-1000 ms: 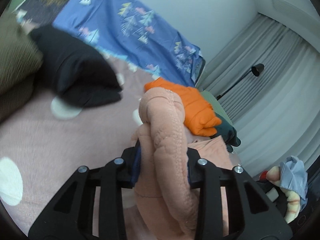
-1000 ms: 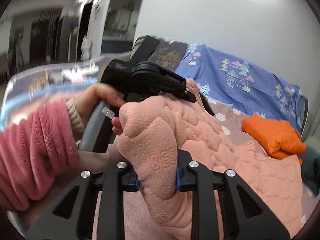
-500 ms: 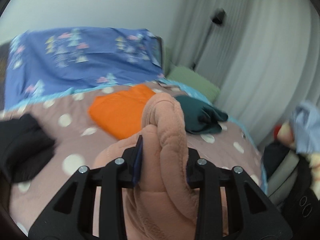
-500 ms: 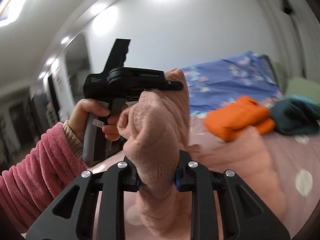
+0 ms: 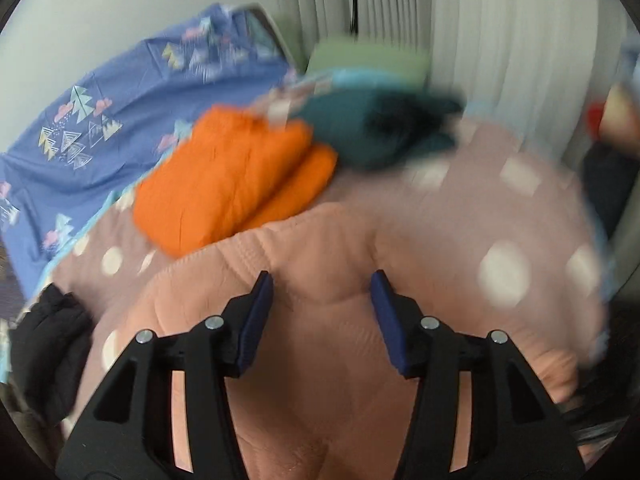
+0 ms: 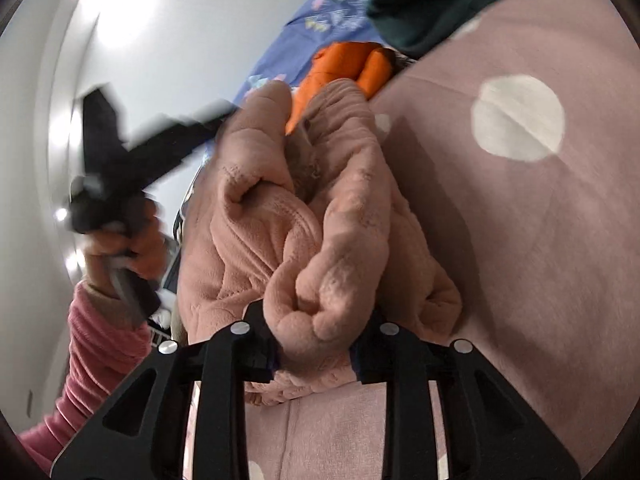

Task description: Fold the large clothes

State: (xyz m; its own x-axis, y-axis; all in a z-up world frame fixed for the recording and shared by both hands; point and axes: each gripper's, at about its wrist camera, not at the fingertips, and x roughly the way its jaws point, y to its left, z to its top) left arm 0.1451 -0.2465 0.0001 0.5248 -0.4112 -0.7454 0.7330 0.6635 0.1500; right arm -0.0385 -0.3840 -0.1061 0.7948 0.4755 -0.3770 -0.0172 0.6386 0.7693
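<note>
A large peach fleece garment (image 5: 320,264) lies on the pink dotted bedspread (image 5: 504,216). My left gripper (image 5: 322,292) is open just above it, its blue pads (image 5: 260,312) apart with flat fabric between them. My right gripper (image 6: 316,344) is shut on a bunched fold of the same garment (image 6: 332,264) and holds it low over the bedspread (image 6: 520,200). The left gripper, blurred, shows in the right wrist view (image 6: 120,160), held by a hand in a pink sleeve.
A folded orange garment (image 5: 232,184) and a dark teal garment (image 5: 372,128) lie beyond the peach one. A blue patterned sheet (image 5: 120,112) covers the far side. A black garment (image 5: 48,352) lies at the left. Curtains (image 5: 480,40) hang behind.
My left gripper has opened and let go of the peach fold, which now lies flat on the bed. Both grippers have swung down toward the bedspread. The right still grips its fold.
</note>
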